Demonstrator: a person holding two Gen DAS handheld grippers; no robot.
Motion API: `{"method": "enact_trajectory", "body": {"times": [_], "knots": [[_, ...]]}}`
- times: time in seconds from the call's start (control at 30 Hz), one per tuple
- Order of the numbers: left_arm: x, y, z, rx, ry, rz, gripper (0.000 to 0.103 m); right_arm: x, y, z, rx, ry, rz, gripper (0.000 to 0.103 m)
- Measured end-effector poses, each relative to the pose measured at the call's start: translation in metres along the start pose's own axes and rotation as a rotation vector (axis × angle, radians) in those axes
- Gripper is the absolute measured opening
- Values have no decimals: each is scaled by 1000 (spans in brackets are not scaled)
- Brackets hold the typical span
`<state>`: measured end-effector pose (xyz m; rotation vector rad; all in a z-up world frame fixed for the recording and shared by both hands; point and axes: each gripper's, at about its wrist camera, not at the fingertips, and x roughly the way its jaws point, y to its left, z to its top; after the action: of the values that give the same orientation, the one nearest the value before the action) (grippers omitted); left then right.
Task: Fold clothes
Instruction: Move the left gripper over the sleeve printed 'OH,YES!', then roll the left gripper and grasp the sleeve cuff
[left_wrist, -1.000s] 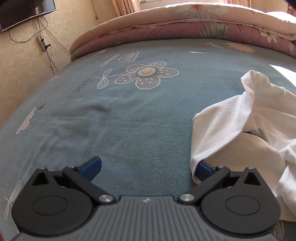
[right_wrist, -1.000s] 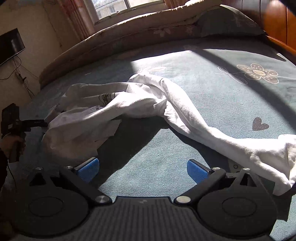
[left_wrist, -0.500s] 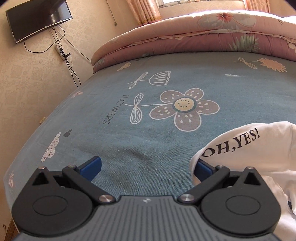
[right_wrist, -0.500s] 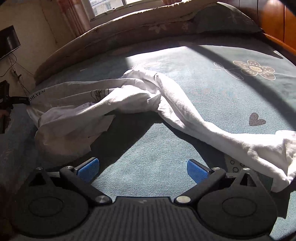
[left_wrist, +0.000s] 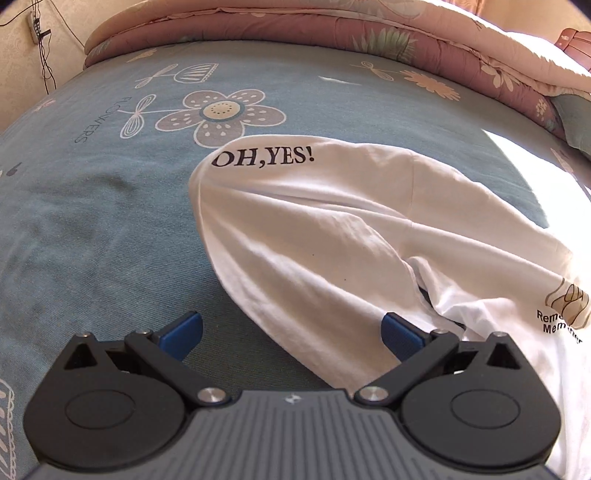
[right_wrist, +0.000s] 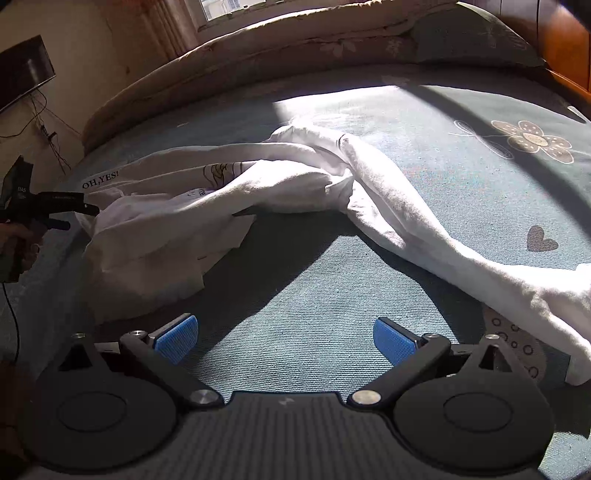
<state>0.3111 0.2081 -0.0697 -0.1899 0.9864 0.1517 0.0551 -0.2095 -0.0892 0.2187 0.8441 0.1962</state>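
A crumpled white T-shirt (left_wrist: 332, 236) printed "OH,YES!" lies on the blue flowered bedsheet (left_wrist: 92, 221). My left gripper (left_wrist: 291, 330) is open, with a fold of the shirt lying between its blue pads (left_wrist: 400, 332) and the right pad against the cloth. In the right wrist view the shirt (right_wrist: 207, 206) stretches from the left toward the lower right as a long twisted band. The left gripper (right_wrist: 86, 210) shows there at the shirt's left edge, held by a hand (right_wrist: 18, 240). My right gripper (right_wrist: 286, 338) hangs open over bare sheet, with nothing between its fingers.
A rolled pink floral quilt (left_wrist: 332, 33) lies across the far end of the bed. A pillow (right_wrist: 472, 37) and wooden headboard (right_wrist: 565, 48) are at the far right. A wall-mounted TV (right_wrist: 22, 70) and hanging cables (left_wrist: 40, 44) are on the left wall.
The left gripper has swung toward the shirt; the "OH,YES!" panel came into view and now lies spread between its jaws. The right gripper has hardly moved.
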Motion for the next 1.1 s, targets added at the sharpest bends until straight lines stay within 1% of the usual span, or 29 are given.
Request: {"method": "enact_trajectory", "body": {"times": [0.07, 0.13, 0.2, 0.3, 0.4, 0.47, 0.57, 0.63, 0.67, 0.73, 0.87, 0.97, 1.03, 1.1], "knots": [[3, 4, -3, -72, 25, -37, 102, -1, 4, -1, -16, -1, 0, 103], [1, 3, -6, -84, 11, -42, 102, -3, 4, -2, -32, 2, -8, 103], [2, 1, -6, -93, 17, -49, 102, -4, 2, -4, -30, 5, -12, 103], [8, 1, 0, -153, 29, -56, 102, -1, -4, -5, 3, 11, -16, 103], [15, -4, 9, -185, 32, -69, 102, 0, -4, -5, 13, 8, -1, 103], [24, -13, 13, -154, 51, -34, 102, 1, -1, -5, -1, 11, -3, 103], [36, -30, 16, -80, 65, 66, 102, 1, 1, -5, -17, 11, -12, 103], [40, -39, 11, -13, 56, 114, 103, 0, 1, -5, -13, 10, -7, 103], [41, -41, 9, 11, 52, 131, 103, 0, 2, -6, -15, 10, -7, 103], [37, -38, 5, 24, 48, 136, 103, -1, 3, -6, -24, 10, -12, 103], [27, -13, -1, 23, 72, 149, 103, -2, 3, -7, -42, 12, -20, 103], [17, 12, -6, 23, 77, 190, 103, -2, 5, -7, -51, 11, -12, 103], [12, 30, -8, 1, 83, 210, 103, -1, 9, -7, -60, 11, -2, 103], [5, 45, -11, -3, 85, 254, 103, -1, 12, -6, -69, 10, 7, 103]]}}
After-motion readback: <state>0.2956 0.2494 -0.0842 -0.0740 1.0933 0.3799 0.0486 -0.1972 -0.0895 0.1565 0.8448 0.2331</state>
